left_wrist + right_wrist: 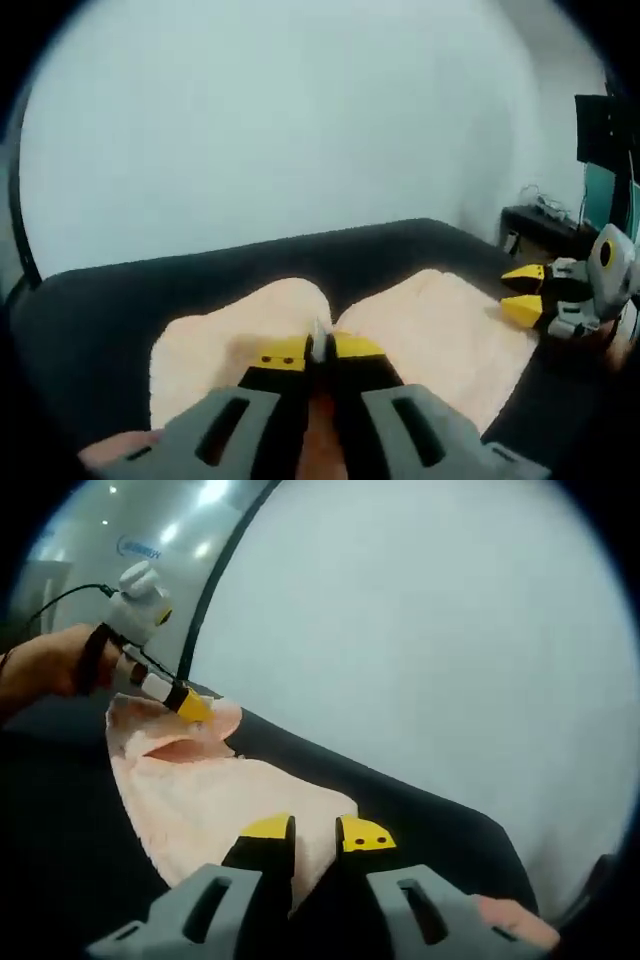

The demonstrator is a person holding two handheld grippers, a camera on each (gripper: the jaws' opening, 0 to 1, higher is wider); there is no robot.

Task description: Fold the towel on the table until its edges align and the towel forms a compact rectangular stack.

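Observation:
A peach towel (440, 330) lies on the dark table (200, 285). My left gripper (318, 348) is shut on a raised fold of it, and cloth bunches up at the yellow tips. The right gripper view shows that left gripper (190, 705) at the upper left, held by a hand (45, 665), lifting the far corner of the towel (215, 795). My right gripper (316, 835) stands open at the towel's near edge, with a strip of cloth showing in the gap between its jaws. From the left gripper view, the right gripper (522, 292) sits at the towel's right edge, jaws apart.
A pale wall (300, 120) rises behind the table. A low dark shelf (545, 225) with cables and a dark screen (600, 130) stand at the far right. A black curved bar (215, 580) runs up the backdrop. Bare dark tabletop (60, 850) surrounds the towel.

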